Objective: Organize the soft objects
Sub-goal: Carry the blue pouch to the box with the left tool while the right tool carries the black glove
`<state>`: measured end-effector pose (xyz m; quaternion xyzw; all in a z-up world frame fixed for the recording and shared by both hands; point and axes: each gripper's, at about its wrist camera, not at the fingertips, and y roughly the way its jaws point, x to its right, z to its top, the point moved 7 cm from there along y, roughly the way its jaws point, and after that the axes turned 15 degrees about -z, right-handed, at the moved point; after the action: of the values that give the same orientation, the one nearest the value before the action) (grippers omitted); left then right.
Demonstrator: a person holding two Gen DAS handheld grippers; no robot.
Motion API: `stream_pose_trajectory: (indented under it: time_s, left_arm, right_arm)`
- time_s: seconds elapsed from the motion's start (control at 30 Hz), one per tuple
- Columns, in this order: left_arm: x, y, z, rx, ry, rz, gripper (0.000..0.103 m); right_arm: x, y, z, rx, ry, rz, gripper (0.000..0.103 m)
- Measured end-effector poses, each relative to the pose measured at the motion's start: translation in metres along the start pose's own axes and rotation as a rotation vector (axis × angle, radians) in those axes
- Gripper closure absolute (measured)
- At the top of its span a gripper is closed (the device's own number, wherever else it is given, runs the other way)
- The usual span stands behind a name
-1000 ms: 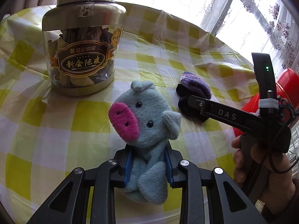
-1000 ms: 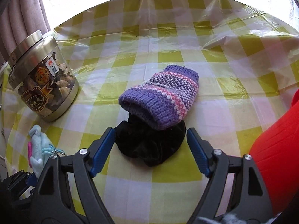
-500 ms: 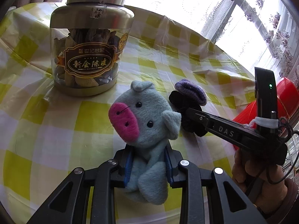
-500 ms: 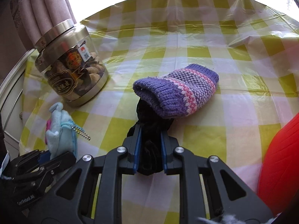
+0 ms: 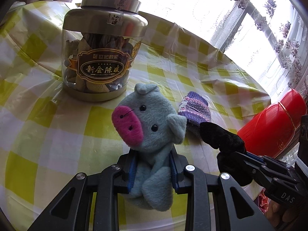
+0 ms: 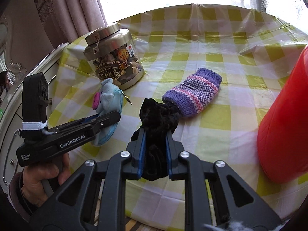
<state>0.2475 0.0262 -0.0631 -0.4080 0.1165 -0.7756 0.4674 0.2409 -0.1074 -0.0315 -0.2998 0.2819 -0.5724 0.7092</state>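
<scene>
A light-blue plush pig with a pink snout is held just above the checked tablecloth, my left gripper shut on its body. In the right wrist view the pig sits in the left gripper at the left. My right gripper is shut on a black velvety soft piece, lifted off the table. Its far end still touches the opening of a purple striped knitted pouch lying on the cloth. The left wrist view shows the black piece beside the pig and the pouch behind it.
A lidded clear jar of dried peel stands at the back left of the table. A large red container stands at the right edge. A hand holds the left gripper's handle. Curtains and a bright window lie behind.
My right gripper shut on the black piece and pulled it up and back from under the knitted pouch, which stays on the cloth. The left gripper kept its hold on the pig.
</scene>
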Motion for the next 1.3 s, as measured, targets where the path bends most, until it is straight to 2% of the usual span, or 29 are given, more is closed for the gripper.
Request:
stream_pose_trajectory:
  time_s: [0.13, 0.23, 0.37, 0.57, 0.77, 1.03, 1.3]
  left_arm:
    - [0.000, -0.009, 0.000, 0.026, -0.011, -0.015, 0.073]
    - [0.005, -0.019, -0.001, 0.048, -0.023, -0.065, 0.073]
    - [0.020, -0.032, -0.002, 0.069, -0.010, -0.124, 0.073]
    - [0.051, -0.045, -0.015, 0.062, -0.003, -0.171, 0.073]
    - [0.088, -0.043, -0.037, 0.013, 0.022, -0.214, 0.073]
    - [0.138, -0.033, -0.056, -0.057, 0.079, -0.265, 0.073]
    - [0.192, -0.018, -0.073, -0.128, 0.125, -0.340, 0.073]
  right_arm:
    - [0.011, -0.017, -0.012, -0.003, 0.000, -0.040, 0.081]
    - [0.021, -0.031, -0.020, 0.000, 0.004, -0.069, 0.081]
    - [0.036, -0.052, -0.030, 0.010, 0.019, -0.100, 0.081]
    - [0.062, -0.081, -0.048, 0.029, 0.030, -0.132, 0.081]
    - [0.093, -0.109, -0.062, 0.054, 0.047, -0.186, 0.081]
    - [0.146, -0.139, -0.090, 0.045, 0.116, -0.262, 0.081]
    - [0.222, -0.169, -0.119, 0.006, 0.209, -0.411, 0.081]
